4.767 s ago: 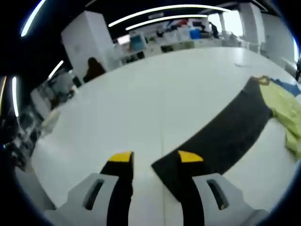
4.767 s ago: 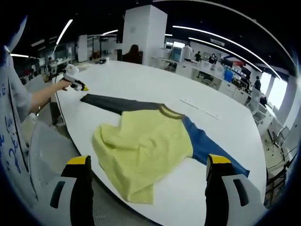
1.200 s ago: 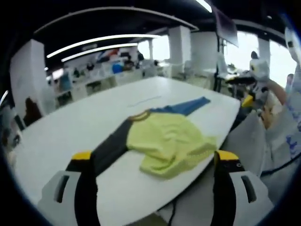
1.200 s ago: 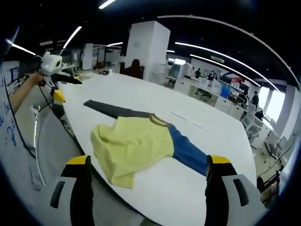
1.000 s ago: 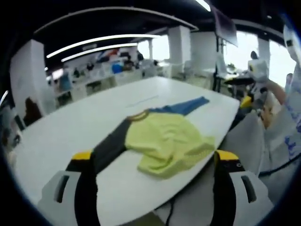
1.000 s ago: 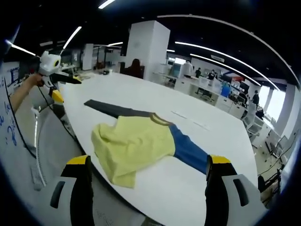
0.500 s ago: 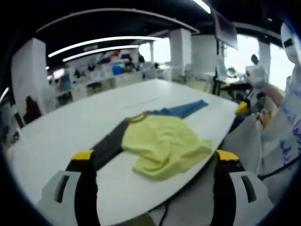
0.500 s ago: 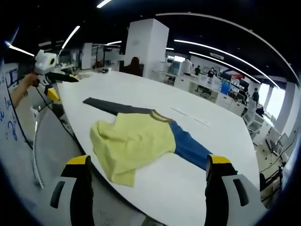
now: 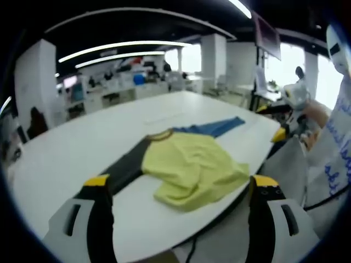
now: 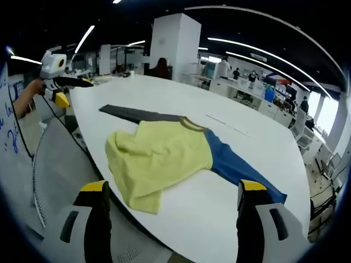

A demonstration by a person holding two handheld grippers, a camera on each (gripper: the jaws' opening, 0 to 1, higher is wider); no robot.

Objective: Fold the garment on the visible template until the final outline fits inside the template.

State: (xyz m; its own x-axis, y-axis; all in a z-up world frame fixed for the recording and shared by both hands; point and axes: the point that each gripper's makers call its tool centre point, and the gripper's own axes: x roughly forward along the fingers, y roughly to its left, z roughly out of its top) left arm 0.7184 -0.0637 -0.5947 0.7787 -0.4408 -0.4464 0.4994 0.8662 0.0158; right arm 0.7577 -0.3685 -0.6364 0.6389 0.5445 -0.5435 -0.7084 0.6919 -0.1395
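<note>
A garment lies crumpled on the white table (image 10: pixel 181 98), near its edge. Its yellow body (image 10: pixel 159 156) is bunched, with a dark sleeve (image 10: pixel 131 114) stretched to one side and a blue sleeve (image 10: pixel 236 167) to the other. In the left gripper view the same yellow body (image 9: pixel 192 172), dark sleeve (image 9: pixel 129 167) and blue sleeve (image 9: pixel 216 127) show. My left gripper (image 9: pixel 181 181) is open, held back from the table edge, empty. My right gripper (image 10: pixel 173 186) is open too, off the table's near edge, holding nothing. Each gripper appears in the other's view, held in a hand: left gripper (image 10: pixel 55 74), right gripper (image 9: pixel 293 101).
A thin pale strip (image 10: pixel 227 123) lies on the table beyond the garment. The table (image 9: pixel 82 142) stretches wide and bare behind it. A white pillar (image 10: pixel 175 41), desks and people stand far back. A white sleeve with blue writing (image 9: pixel 337 159) is at the right.
Earlier the left gripper was low over the dark sleeve's end; it has since pulled back off the table edge. In the last second both views shifted only slightly. The garment lies as before.
</note>
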